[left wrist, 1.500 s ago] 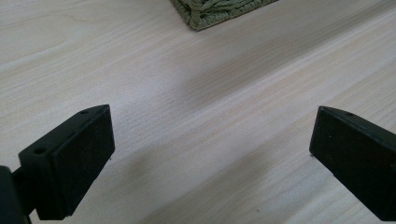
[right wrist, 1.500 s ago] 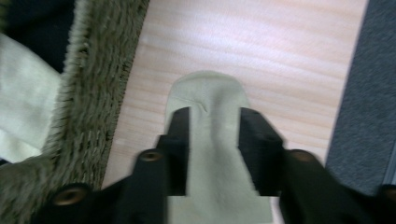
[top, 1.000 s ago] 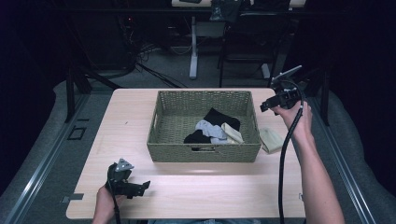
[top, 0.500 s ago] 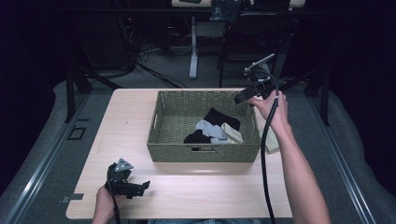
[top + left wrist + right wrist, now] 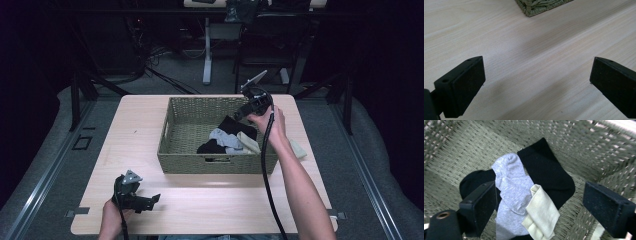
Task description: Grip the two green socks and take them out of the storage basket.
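Now the right gripper (image 5: pixel 536 202), jaws spread and empty, hangs right above the cream sock (image 5: pixel 540 213), its length running away from the claw

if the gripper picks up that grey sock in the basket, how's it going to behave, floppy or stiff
Probably floppy: the grey sock lies limp and creased across the black sock, so it should drape from the pads. Likely light, being thin knit. The cream sock overlaps its edge, so it may drag along when lifted.

The right gripper (image 5: pixel 239 114) is raised on an outstretched arm, jaws wide apart. The left gripper (image 5: pixel 150 201) lies low, jaws also apart.
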Demonstrator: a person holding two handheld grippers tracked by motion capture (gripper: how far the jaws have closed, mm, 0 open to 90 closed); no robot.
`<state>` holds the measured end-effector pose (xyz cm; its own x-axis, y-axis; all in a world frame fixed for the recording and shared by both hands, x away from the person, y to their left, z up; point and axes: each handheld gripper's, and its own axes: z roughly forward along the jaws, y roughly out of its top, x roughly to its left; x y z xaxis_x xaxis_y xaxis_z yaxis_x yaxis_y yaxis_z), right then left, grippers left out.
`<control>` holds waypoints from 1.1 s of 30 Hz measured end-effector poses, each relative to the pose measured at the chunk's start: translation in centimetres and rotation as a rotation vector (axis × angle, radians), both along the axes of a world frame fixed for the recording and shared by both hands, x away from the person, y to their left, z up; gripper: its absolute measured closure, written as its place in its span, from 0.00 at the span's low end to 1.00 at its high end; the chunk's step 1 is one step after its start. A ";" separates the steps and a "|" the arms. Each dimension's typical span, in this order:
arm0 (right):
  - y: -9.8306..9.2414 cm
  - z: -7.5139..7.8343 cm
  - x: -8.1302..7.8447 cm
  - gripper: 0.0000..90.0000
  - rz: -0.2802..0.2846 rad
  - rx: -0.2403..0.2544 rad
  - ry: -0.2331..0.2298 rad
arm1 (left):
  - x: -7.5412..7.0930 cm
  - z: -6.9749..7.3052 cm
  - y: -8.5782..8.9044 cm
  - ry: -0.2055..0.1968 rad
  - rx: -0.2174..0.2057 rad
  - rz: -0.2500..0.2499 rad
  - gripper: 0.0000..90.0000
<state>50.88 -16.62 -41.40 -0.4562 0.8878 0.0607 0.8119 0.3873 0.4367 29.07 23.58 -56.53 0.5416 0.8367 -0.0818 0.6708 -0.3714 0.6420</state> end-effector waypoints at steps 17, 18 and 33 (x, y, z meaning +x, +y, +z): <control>0.3 -5.3 0.7 0.30 -0.027 -0.024 0.093 | -0.1 0.0 -0.1 -0.006 -0.005 -0.002 0.00; 0.5 -5.7 0.8 0.33 -0.018 -0.033 0.107 | -0.1 0.0 -0.1 -0.006 -0.005 -0.002 0.00; 1.4 -8.3 1.0 0.47 -0.021 -0.089 0.165 | -0.1 0.0 0.0 -0.007 -0.005 -0.004 0.00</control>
